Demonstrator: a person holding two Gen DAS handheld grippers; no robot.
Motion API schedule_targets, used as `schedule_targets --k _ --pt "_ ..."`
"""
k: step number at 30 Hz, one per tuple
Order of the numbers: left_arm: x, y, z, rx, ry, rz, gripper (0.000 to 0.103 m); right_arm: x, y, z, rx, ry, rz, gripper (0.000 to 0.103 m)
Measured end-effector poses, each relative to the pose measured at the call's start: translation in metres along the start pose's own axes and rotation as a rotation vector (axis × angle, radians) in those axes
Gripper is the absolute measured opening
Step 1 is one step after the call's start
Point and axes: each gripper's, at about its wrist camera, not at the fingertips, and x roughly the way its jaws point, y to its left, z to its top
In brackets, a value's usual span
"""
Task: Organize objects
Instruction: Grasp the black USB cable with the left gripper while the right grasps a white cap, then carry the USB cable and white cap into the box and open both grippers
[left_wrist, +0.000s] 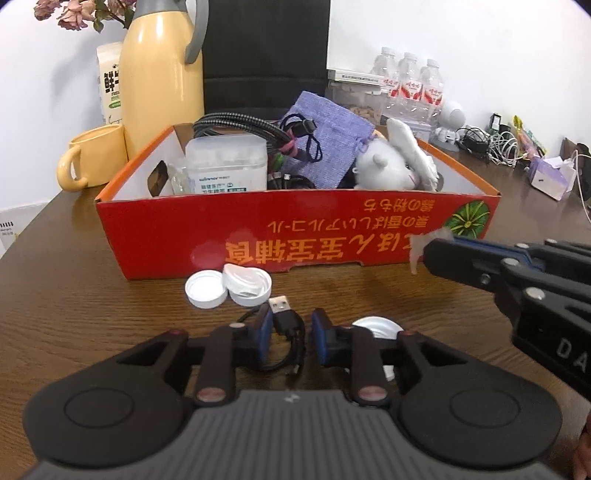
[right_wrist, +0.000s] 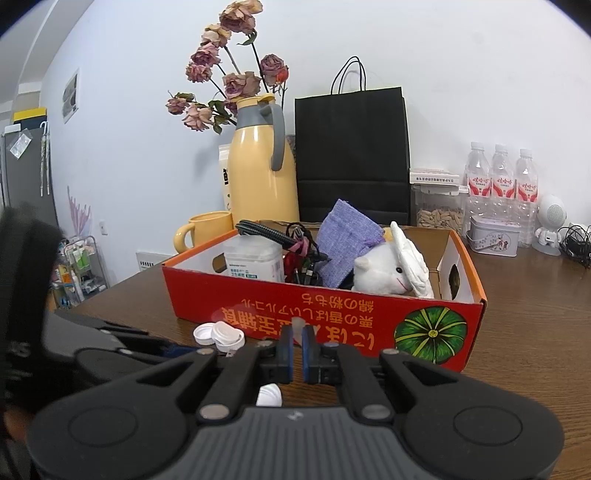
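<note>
My left gripper is low over the brown table, its blue pads closed on a coiled black USB cable whose silver plug sticks out ahead. My right gripper is shut, pinching a small thin white scrap; in the left wrist view it reaches in from the right in front of the red cardboard box. The box holds a clear plastic container, cables, a purple pouch and a white plush toy. Two white caps lie before the box, and a white lid lies by my left gripper's right finger.
Behind the box stand a yellow thermos jug, a yellow mug, a black paper bag and water bottles. Tangled chargers and a tissue box sit at the far right. The table edge runs along the left.
</note>
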Motion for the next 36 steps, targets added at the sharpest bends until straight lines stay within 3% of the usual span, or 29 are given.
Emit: schedule_targets --k 12,21,27,36 --pt "-0.036 0.005 0.003 -0.013 -0.09 -0.054 0.017 0.001 -0.001 0.001 0.001 0.001 -0.003 0.004" --pt "-0.066 0.006 0.045 -0.014 -0.241 -0.076 0.017 -0.009 0.002 0.035 -0.028 -0.076 -0.019 0.004" --pt "-0.06 0.007 0.08 -0.037 -0.309 -0.076 0.017 0.001 0.003 0.07 -0.047 -0.125 -0.035 0.004" --pt "-0.023 0.015 0.122 -0.068 -0.361 -0.044 0.017 0.049 -0.01 0.105 0.005 -0.132 -0.066 0.004"
